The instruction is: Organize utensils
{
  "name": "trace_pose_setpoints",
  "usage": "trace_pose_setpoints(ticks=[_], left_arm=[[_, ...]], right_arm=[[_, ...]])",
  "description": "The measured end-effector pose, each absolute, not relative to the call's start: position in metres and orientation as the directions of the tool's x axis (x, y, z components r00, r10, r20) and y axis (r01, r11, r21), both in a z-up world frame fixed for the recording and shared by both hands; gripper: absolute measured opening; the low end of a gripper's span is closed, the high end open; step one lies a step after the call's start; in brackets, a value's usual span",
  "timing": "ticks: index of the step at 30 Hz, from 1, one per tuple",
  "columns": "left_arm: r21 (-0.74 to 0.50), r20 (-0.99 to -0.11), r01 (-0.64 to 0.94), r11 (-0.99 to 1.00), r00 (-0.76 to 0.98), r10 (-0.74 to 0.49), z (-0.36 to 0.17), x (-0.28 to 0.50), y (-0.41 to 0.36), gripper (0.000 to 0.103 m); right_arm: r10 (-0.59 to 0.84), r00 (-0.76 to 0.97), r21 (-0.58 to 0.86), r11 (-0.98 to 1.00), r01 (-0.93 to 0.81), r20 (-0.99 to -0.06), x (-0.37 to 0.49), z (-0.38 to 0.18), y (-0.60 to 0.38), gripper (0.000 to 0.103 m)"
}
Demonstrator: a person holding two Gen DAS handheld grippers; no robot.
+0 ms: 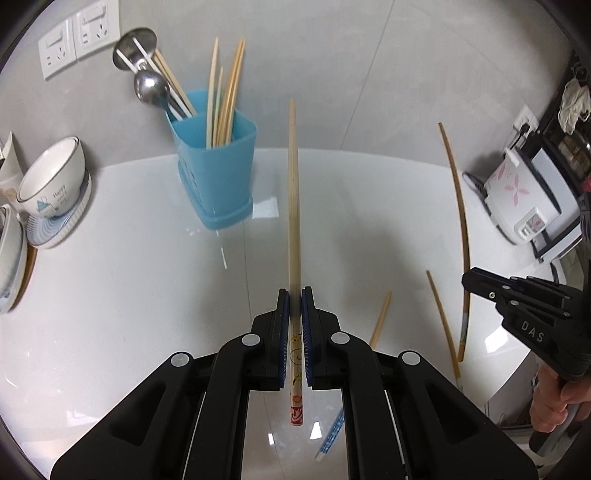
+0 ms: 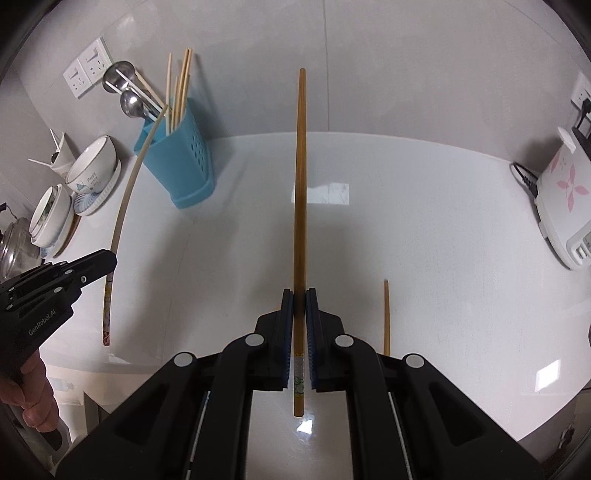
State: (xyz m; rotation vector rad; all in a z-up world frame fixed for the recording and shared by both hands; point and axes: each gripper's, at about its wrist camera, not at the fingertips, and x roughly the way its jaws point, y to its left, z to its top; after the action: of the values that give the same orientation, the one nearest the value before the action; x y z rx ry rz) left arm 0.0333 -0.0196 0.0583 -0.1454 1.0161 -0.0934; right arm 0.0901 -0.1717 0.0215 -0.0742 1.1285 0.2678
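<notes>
My left gripper (image 1: 295, 295) is shut on a pale chopstick (image 1: 293, 192) with a red and yellow patterned end, held above the white counter and pointing away. In the right wrist view, my right gripper (image 2: 300, 295) is shut on a darker brown chopstick (image 2: 301, 177), also off the counter. Each gripper shows in the other's view: the right gripper (image 1: 466, 281) at the right, the left gripper (image 2: 112, 263) at the left. A blue utensil holder (image 1: 218, 166) (image 2: 181, 158) stands at the back left against the wall, with several chopsticks and metal spoons (image 1: 149, 86) in it.
Loose chopsticks (image 1: 443, 325) (image 2: 386, 317) lie on the counter near the front, one with a blue pattern (image 1: 330, 435). Bowls on a plate (image 1: 51, 181) (image 2: 90, 170) crowd the left edge. A white rice cooker (image 1: 517, 199) (image 2: 565, 206) stands at the right. Wall sockets (image 1: 79, 35) are behind.
</notes>
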Motion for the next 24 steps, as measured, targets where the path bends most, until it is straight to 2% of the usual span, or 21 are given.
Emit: trace_pose_setpoints(ticks=[24], left_arm=[[-0.151,-0.735,0.003,0.989,0.669,-0.114,0.115,0.062,0.013,0.005]], right_arm=[[0.237,0.522,0.082,0.95,-0.303,-0.82,0.136,0.061,-0.119,0.006]])
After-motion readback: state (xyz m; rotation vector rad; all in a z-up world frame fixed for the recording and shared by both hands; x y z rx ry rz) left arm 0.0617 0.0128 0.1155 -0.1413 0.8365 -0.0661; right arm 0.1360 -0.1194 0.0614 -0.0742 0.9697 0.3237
